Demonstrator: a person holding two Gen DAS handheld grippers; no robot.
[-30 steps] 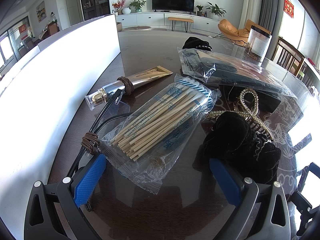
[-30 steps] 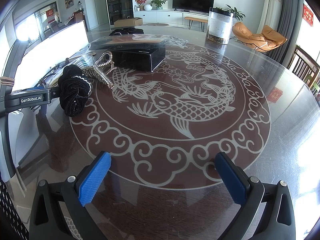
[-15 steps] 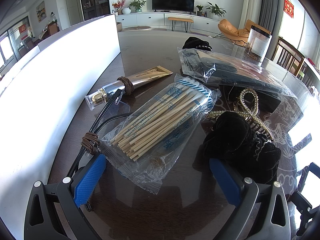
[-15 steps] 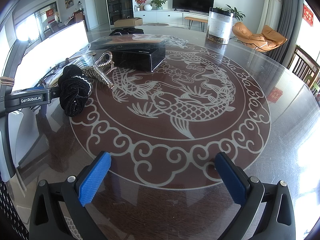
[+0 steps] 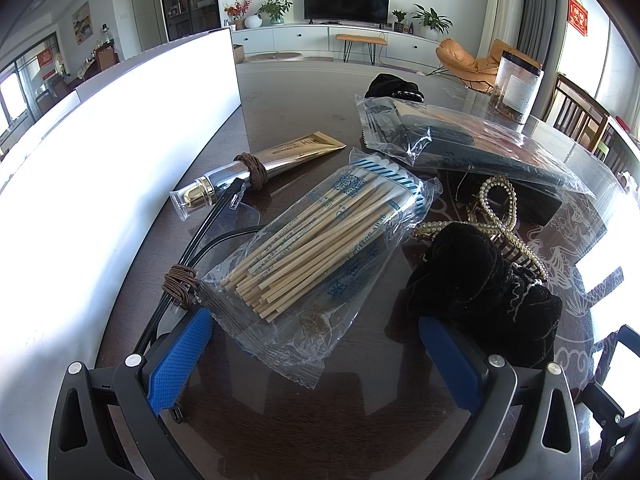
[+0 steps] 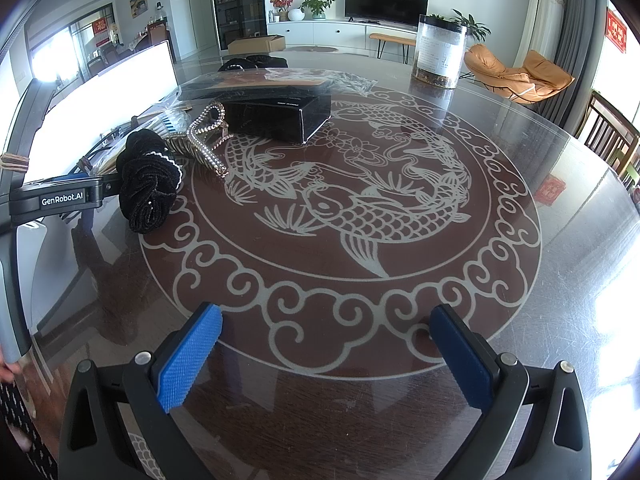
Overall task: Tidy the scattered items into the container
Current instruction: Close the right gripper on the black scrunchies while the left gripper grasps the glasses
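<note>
My left gripper [image 5: 316, 356] is open, low over the table, its fingers either side of the near end of a clear bag of cotton swabs [image 5: 320, 252]. Left of the bag lie black-framed glasses [image 5: 212, 220] with a brown hair tie, and a gold tube [image 5: 264, 164]. A black velvet scrunchie [image 5: 480, 280] and a pearl hair clip [image 5: 496, 208] lie to the right. The white container [image 5: 100, 180] stands along the left. My right gripper [image 6: 328, 356] is open over bare glass, with the scrunchie [image 6: 152, 184] far to its left.
A black box [image 6: 280, 116] and a bagged dark item [image 5: 472, 148] lie behind the clip. A second black scrunchie [image 5: 394, 86] is farther back. A clear jar [image 6: 440, 52] stands at the far side. The fish-patterned glass tabletop [image 6: 360, 208] spreads to the right.
</note>
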